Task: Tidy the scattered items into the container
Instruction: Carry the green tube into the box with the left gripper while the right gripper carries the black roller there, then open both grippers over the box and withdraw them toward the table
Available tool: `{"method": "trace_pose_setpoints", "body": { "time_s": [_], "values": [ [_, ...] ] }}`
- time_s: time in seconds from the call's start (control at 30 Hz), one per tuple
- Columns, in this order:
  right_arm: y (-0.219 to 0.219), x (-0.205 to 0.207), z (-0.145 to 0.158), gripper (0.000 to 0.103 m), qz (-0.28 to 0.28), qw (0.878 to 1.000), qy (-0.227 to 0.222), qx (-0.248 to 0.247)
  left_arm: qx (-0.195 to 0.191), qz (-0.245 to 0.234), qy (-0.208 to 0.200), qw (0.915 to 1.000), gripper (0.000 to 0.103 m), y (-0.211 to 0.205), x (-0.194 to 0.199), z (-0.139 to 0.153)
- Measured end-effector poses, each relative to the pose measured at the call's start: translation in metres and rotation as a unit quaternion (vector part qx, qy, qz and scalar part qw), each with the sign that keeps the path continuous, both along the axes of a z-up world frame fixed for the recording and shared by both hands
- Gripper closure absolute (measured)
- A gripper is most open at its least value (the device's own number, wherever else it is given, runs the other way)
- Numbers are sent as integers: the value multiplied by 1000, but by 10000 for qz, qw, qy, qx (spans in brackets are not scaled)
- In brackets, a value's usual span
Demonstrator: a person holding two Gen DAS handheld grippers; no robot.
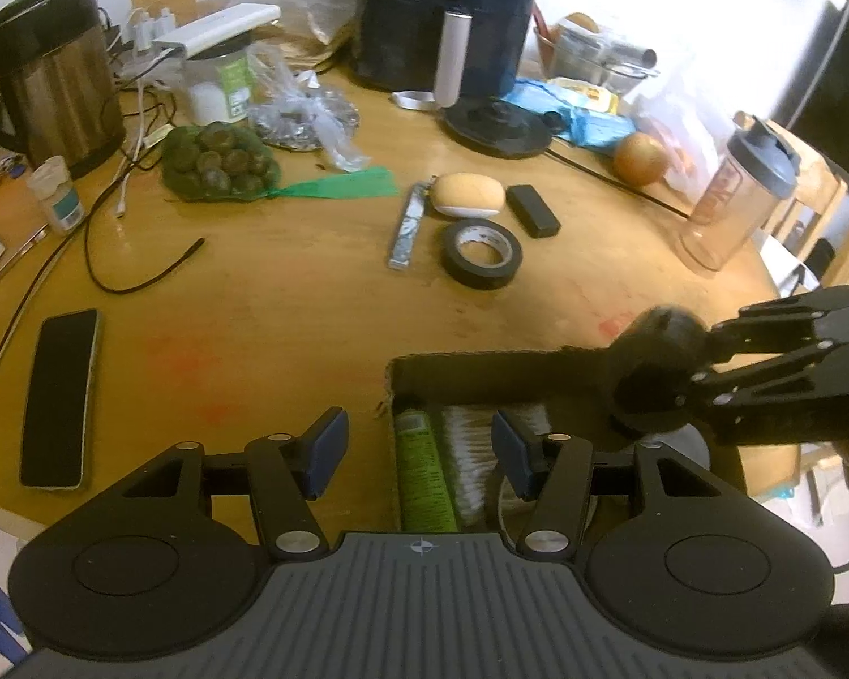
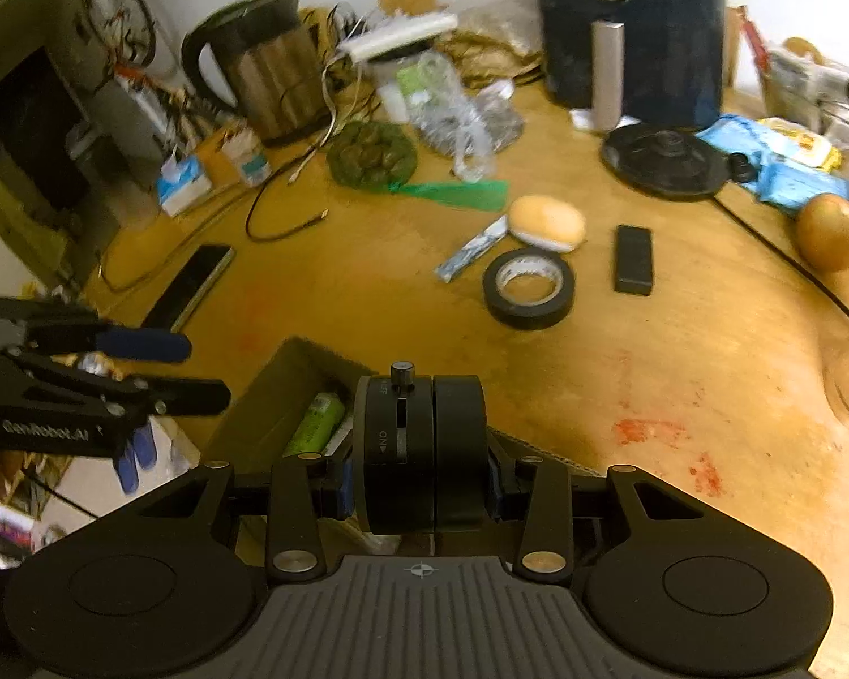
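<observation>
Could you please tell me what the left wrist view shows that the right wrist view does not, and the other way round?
Only the left wrist view shows the shaker bottle whole and a white brush inside the box. Only the right wrist view shows the ON marking on the black round device held by the right tool. Both show the black tape roll, the phone and the green tube.

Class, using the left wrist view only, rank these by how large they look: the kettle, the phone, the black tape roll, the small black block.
1. kettle
2. phone, nearer the camera, so unsure
3. black tape roll
4. small black block
</observation>
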State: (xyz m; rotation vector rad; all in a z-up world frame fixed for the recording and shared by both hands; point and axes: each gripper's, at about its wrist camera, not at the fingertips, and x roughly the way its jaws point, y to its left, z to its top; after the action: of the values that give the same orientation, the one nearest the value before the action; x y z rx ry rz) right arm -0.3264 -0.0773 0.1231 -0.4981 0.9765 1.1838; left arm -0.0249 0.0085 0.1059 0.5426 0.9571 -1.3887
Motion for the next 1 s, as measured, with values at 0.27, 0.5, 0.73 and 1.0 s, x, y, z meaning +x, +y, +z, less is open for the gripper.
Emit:
{"method": "trace_pose_setpoints", "body": {
  "time_s": [0.27,0.5,0.73,1.0],
  "values": [
    [5,-4,3,7,-64,9994,-333,-75,-138,229,-120,9996,48,2,5,7],
    [-2,-4,12,0,-209,9968,-771,-64,-305,348,-348,9983,46,-1,4,15],
    [-15,-5,23,0,-236,9902,-1374,127,-613,281,-824,9943,24,-8,-6,24],
    [-30,4,29,0,-815,9795,-1820,282,-600,173,-999,9930,19,-27,-14,33]
  ]
}}
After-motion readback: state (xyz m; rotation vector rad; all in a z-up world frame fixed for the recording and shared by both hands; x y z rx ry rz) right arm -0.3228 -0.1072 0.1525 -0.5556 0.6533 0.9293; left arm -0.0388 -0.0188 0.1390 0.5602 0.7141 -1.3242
